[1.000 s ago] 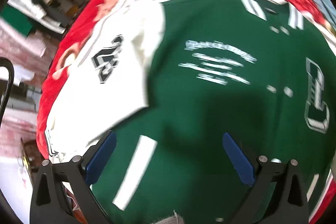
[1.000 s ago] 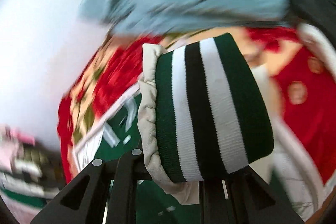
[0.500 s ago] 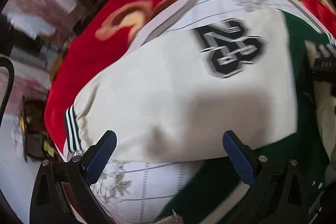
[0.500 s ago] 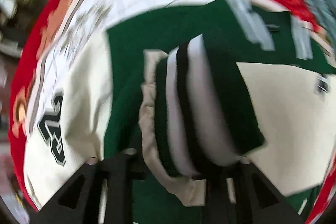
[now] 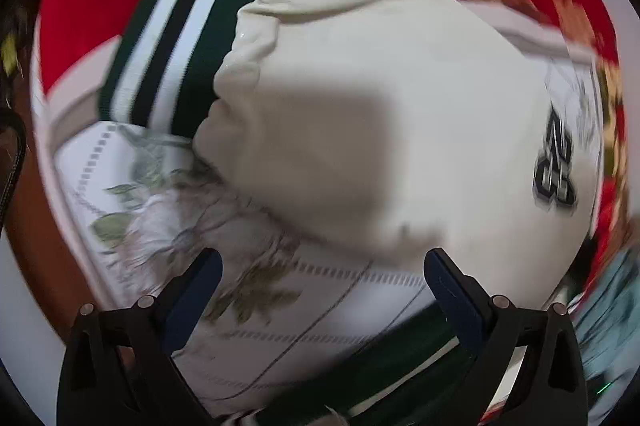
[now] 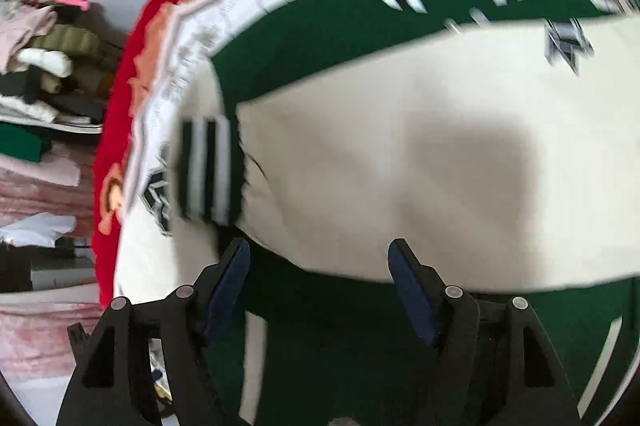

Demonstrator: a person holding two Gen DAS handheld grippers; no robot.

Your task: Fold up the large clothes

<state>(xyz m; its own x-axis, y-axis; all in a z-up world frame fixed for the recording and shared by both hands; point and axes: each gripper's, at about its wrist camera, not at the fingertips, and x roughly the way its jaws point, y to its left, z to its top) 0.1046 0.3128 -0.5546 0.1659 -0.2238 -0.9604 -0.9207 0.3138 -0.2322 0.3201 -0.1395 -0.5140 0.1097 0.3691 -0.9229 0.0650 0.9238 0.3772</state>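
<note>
A green varsity jacket (image 6: pixel 320 22) with cream sleeves lies flat on a bed. In the right wrist view one cream sleeve (image 6: pixel 420 154) lies folded across the green body, its striped cuff (image 6: pixel 208 170) at the left. My right gripper (image 6: pixel 320 266) is open and empty just above that sleeve. In the left wrist view the other cream sleeve (image 5: pixel 380 106) with a number patch (image 5: pixel 556 166) and striped cuff (image 5: pixel 176 38) lies on the bedcover. My left gripper (image 5: pixel 320 278) is open and empty over the sleeve's near edge.
The bed has a red floral blanket (image 6: pixel 120 146) and a white embroidered cover (image 5: pixel 280 314). Piles of folded clothes (image 6: pixel 40 66) sit on shelves at the left of the right wrist view. A blue-grey cloth (image 5: pixel 608 306) shows at the right edge.
My right gripper has let go of the striped cuff, and the sleeve now lies across the jacket body. My left gripper has swung left from the green body to the other sleeve's cuff end.
</note>
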